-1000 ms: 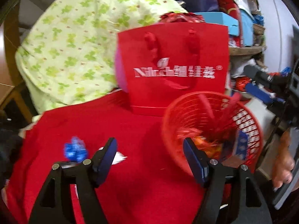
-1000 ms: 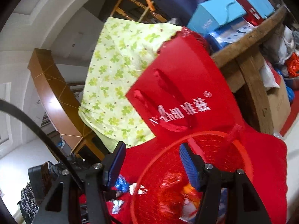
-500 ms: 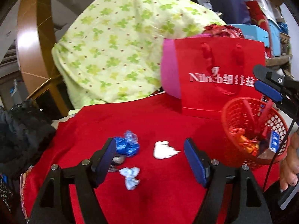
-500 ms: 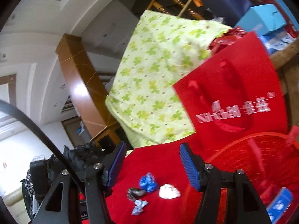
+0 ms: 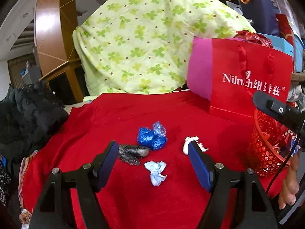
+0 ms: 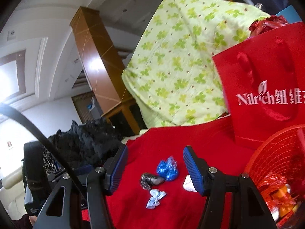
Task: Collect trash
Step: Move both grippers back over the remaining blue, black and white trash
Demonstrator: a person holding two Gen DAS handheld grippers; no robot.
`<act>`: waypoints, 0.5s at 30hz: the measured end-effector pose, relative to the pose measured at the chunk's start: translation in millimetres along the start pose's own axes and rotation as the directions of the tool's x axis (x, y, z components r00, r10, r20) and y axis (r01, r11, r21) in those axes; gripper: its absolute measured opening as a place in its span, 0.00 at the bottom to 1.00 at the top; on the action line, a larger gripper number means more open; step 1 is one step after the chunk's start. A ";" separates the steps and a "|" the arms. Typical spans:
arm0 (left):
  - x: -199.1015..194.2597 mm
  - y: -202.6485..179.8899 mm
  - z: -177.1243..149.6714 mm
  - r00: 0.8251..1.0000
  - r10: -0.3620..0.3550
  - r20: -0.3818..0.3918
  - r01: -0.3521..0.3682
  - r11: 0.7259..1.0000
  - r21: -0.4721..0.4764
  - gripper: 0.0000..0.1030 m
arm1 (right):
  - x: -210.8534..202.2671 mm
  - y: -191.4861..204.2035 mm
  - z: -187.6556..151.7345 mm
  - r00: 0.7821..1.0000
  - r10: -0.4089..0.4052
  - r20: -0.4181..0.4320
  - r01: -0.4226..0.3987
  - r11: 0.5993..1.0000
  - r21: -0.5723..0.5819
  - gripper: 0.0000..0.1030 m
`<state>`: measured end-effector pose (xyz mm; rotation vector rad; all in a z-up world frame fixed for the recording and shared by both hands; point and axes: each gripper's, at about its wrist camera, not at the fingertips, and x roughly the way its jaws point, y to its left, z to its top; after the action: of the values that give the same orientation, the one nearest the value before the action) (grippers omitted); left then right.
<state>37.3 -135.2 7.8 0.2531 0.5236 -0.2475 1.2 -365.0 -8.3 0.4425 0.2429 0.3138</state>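
We hold the left gripper [image 5: 153, 150] with its jaws spread wide and nothing between the pads, poised above the red cloth [image 5: 118, 114]. Four scraps of trash lie on the cloth ahead of it: a blue foil wrapper [image 5: 152, 136] straight ahead between the two fingers, a dark grey wrapper [image 5: 132, 152] just beside the left finger and touching the blue one, a pale blue wrapper [image 5: 156, 172] nearest us in the gap, and a white crumpled scrap [image 5: 190, 140] partly hidden behind the tip of the right finger. Off to the right of the gripper stands the red mesh basket [image 5: 266, 152] with wrappers already inside, and beyond it a red gift bag [image 5: 247, 80]

Our right gripper [image 6: 154, 162] is likewise released and empty; through its gap we see the same blue foil wrapper [image 6: 167, 168], dark grey wrapper [image 6: 150, 180] and pale blue wrapper [image 6: 155, 198], with the white scrap [image 6: 187, 183] at its right finger and the basket [image 6: 274, 152] close on its right
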 end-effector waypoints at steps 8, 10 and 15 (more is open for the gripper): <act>9.7 20.6 -8.4 1.000 0.009 -0.019 -0.010 0.999 -0.032 0.74 | 27.6 8.9 -12.7 0.997 -0.017 -0.081 0.015 0.999 -0.028 0.62; 12.7 26.7 -10.5 1.000 0.011 -0.024 -0.011 0.999 -0.041 0.74 | 33.4 10.1 -14.6 0.995 -0.025 -0.096 0.022 0.999 -0.030 0.62; 20.8 35.5 -15.4 0.999 0.011 -0.040 -0.013 0.998 -0.054 0.74 | 44.7 11.0 -20.4 0.991 -0.044 -0.129 0.040 0.999 -0.037 0.62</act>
<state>58.1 -100.7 -9.7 0.2086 0.5675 -0.2165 33.7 -332.2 -28.4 0.3828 0.3726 0.3053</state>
